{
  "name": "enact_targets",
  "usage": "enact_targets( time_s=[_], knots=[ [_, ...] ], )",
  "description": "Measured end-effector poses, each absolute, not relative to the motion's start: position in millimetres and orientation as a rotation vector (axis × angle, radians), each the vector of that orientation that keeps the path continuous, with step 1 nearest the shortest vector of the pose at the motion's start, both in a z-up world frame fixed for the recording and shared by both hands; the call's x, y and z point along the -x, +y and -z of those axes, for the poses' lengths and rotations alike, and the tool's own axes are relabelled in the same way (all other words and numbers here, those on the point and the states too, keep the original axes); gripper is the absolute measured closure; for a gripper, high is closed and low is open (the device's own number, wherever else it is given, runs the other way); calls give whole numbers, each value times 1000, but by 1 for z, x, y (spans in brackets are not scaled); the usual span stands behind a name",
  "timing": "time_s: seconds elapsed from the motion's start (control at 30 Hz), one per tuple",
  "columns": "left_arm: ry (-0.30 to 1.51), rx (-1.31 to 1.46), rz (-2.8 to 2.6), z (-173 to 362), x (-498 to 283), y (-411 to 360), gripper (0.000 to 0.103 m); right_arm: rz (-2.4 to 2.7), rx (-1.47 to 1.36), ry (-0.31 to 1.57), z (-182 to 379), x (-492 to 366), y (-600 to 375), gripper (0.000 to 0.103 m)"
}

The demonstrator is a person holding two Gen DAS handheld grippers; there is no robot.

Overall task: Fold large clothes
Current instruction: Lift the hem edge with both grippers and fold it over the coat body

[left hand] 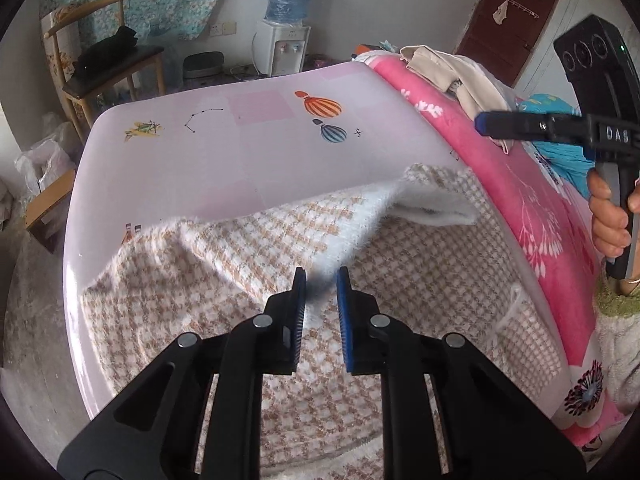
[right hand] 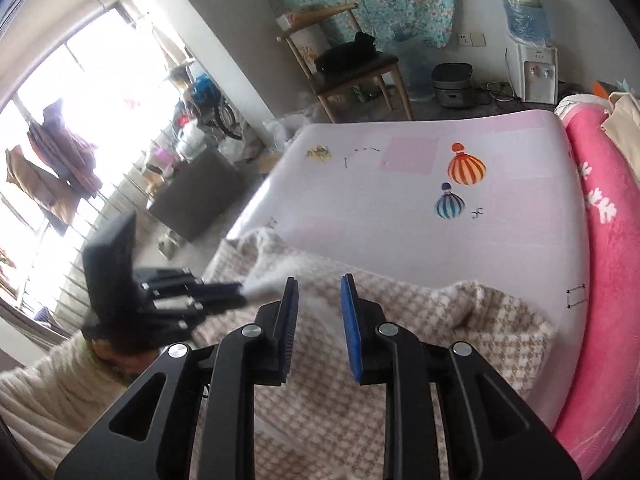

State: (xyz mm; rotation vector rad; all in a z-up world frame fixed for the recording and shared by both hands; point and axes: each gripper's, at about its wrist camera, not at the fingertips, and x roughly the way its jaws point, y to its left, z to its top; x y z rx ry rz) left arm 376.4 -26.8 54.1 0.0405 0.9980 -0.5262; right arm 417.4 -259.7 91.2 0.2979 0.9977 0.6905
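Pale pink table point(left hand: 248, 152) with balloon prints carries a beige-and-white checked sweater point(left hand: 256, 248) across its near half, long axis running along the near edge. Left gripper point(left hand: 321, 276) is pinched narrowly on a raised white fold. Right gripper point(right hand: 319, 282) is nearly closed over the fuzzy edge; its grip cannot be told.

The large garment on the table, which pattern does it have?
The garment has a small beige-and-white houndstooth check, with a fluffy white underside; clearest in the left wrist view.
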Motion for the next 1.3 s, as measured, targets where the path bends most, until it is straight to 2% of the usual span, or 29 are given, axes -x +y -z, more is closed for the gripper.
enact_targets(
  time_s=[0.07, 0.1, 0.2, 0.27, 0.4, 0.53, 0.6, 0.7, 0.8, 0.93, 1.03, 1.13, 1.3],
  knots=[
    [1009, -31, 503, -49, -376, -26, 88, -707, -319, 1071, -68, -432, -239, 81],
    [1015, -35, 492, -46, -374, -25, 84, -704, -302, 1104, -55, -434, -229, 81],
    [1030, -57, 420, -43, -364, -14, 52, -699, -234, 1255, 0, -430, -204, 81],
    [1021, -29, 422, -49, -356, -1, 52, -681, -195, 1318, 31, -415, -201, 81],
    [970, 24, 434, -65, -362, 13, 52, -684, -204, 1278, 29, -406, -208, 83],
    [944, 88, 502, -72, -394, -11, 52, -664, -151, 1279, 23, -405, -199, 83],
    [973, 80, 516, -60, -409, -30, 53, -659, -136, 1248, 9, -403, -197, 83],
    [1065, 18, 519, -29, -419, -53, 66, -588, -75, 1134, -21, -405, -211, 83],
    [1106, -97, 487, -1, -409, -61, 65, -495, 50, 1127, -14, -412, -223, 83],
    [1077, -91, 494, -1, -390, -41, 65, -494, 108, 1152, 5, -405, -245, 83],
    [1063, -80, 497, -7, -381, -21, 65, -435, 86, 1172, -7, -402, -260, 83],
    [1007, -97, 494, -25, -381, -10, 66, -429, 57, 1102, -32, -405, -266, 83],
    [938, -67, 489, -46, -417, -18, 66, -531, 29, 1033, -50, -429, -219, 83]
  ],
)
